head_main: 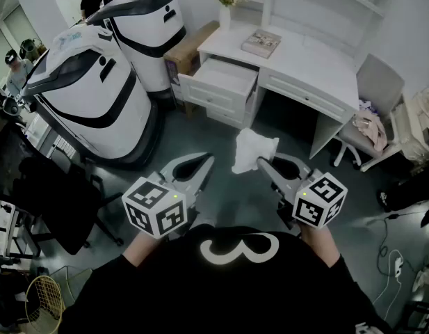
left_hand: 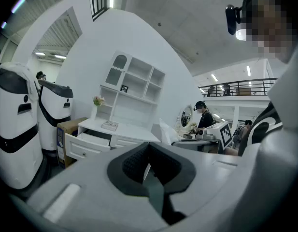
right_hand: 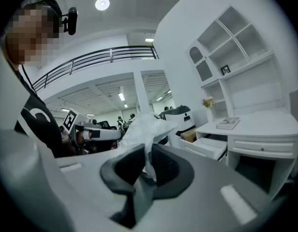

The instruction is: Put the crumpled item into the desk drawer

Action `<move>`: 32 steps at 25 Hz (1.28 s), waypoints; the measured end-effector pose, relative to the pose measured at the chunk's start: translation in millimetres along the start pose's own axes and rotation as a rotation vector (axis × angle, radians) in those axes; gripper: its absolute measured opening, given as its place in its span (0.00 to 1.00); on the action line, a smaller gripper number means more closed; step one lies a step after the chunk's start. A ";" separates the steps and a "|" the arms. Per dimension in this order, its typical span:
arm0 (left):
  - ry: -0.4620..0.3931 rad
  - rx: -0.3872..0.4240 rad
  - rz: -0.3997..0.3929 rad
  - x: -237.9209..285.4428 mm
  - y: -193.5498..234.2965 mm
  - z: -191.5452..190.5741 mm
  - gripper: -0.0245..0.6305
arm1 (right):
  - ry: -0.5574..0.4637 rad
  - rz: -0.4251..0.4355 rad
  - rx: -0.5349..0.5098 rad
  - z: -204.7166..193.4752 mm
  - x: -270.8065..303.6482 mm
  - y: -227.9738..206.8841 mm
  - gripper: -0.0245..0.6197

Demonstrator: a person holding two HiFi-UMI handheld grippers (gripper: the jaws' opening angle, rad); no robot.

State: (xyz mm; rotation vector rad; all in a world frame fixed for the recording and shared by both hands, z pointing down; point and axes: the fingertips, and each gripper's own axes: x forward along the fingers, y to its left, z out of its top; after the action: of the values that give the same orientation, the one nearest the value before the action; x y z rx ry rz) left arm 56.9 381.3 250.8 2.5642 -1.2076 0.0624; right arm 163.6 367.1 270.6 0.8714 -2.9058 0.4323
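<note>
- Step in hand: carrying. The right claw [head_main: 260, 163] is pinched shut on the crumpled item [head_main: 253, 149], a white wad whose bulk stands up past the claw's tips while a thin tail runs down between the pads.
- The grip is on that tail only, so I judge it secure enough to carry but loose under a jerk.
- The left claw [head_main: 206, 160] has its jaws drawn together with nothing between them. It sits just beside the right claw, on that claw's left, and has no job at present.
- The drawer [head_main: 225, 79] is already pulled out. It lies well ahead of the right claw and somewhat right of the line the claw points along, lower than the desk [head_main: 308, 65] top.
- The drawer looks open far enough to take the wad, so no pull from the left claw seems needed.
- Next move, as I judge it: close the gap, swing the right claw to the right until its tips are over the drawer's open box, lower the wad inside, and only then part the jaws.
- Risks: a light wad may cling to a pad or catch on the drawer's front edge, so release low inside.
</note>
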 end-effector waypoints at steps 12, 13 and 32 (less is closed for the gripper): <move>0.004 0.003 0.006 3.5 -5.4 -4.3 0.05 | -0.004 -0.014 0.033 -7.0 -11.2 -8.2 0.10; 0.003 0.000 0.008 4.9 -2.5 -4.7 0.05 | -0.002 -0.015 0.036 -8.3 -8.9 -10.7 0.10; 0.025 -0.064 0.002 70.8 126.7 15.5 0.05 | 0.066 -0.029 0.066 4.3 116.0 -89.7 0.10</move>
State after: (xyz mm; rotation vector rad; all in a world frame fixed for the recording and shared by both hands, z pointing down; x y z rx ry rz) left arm 4.9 248.0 280.1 2.4997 -1.1843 0.0549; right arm 116.0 233.0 306.3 0.8889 -2.8304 0.5468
